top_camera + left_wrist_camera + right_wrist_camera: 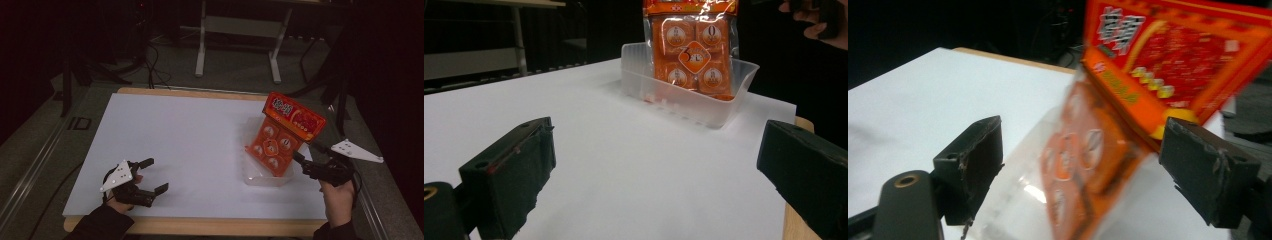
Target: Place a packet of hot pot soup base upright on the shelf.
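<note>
Right hand-held gripper (304,159): jaws wide, nothing gripped. Orange snack packet (281,137) stands in the clear plastic tub (260,176), long axis near-upright, header leaning right.

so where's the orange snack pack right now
In the high view the orange snack pack stands tilted in the clear plastic tray at the table's right side, just ahead of the right hand-held gripper.

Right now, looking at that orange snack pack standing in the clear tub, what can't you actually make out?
- Small print on the orange pack: too small in the high view, motion-blurred in the right gripper view.
- The pack's top: cut off by the upper edge of the left gripper view.
- The pack's foot inside the clear tub: veiled by the cloudy wall.
- Room behind the table: too dark.
</note>
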Motion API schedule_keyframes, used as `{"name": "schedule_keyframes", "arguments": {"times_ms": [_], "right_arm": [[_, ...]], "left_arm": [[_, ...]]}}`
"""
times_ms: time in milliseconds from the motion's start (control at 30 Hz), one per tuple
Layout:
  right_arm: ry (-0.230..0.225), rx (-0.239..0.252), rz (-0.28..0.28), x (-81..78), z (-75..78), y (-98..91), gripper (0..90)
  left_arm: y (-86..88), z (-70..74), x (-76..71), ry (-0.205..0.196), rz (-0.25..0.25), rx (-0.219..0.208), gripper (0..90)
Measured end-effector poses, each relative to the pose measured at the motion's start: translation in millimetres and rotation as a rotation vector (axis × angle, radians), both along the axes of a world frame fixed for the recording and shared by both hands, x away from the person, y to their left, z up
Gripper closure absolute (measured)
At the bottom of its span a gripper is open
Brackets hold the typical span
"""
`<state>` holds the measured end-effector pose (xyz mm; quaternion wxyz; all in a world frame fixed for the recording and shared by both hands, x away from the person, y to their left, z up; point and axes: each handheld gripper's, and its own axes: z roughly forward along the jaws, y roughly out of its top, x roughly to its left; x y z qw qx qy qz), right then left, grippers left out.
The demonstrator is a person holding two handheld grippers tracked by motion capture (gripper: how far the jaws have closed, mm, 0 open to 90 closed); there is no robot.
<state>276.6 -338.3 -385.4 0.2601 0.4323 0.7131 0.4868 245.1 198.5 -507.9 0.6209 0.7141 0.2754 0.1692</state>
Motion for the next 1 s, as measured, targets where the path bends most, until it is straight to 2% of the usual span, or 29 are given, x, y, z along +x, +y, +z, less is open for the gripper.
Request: {"name": "schedule_keyframes", "arguments": {"times_ms": [67,233,367,567,733,867,900,1000], "right_arm": [[-0.005,-0.002,0.020,-3.7,-1.6,5.9,17.5],[0.000,0.014,0.115,-9.5,-7.4,22.4,17.5],[-0.006,-0.040,0.138,-10.0,-13.4,36.3,18.5],[0.008,-0.003,0.186,-9.5,-20.3,47.9,16.9],[-0.003,-0.027,0.223,-11.6,-24.3,60.2,16.1],[-0.008,-0.028,0.252,-13.1,-26.7,68.4,15.4],[-0.006,-0.029,0.280,-13.6,-29.0,74.4,15.2],[0.003,-0.031,0.309,-14.3,-34.0,84.1,15.1]], "left_arm": [[0.1,0.4,-0.2,-0.003,-0.003,-0.001,2.9],[0.8,0.8,-0.1,-0.004,-0.003,-0.003,2.9],[1.1,0.8,-0.1,-0.002,-0.002,-0.004,2.9],[1.4,1.4,-0.4,-0.003,-0.002,-0.009,2.9],[0.9,1.5,-0.6,-0.004,-0.004,-0.010,2.9],[1.0,1.8,-0.6,-0.004,-0.006,-0.012,2.9],[0.9,1.8,-0.6,-0.005,-0.006,-0.012,2.9],[0.7,1.6,-0.8,-0.004,-0.010,-0.012,2.9]]}}
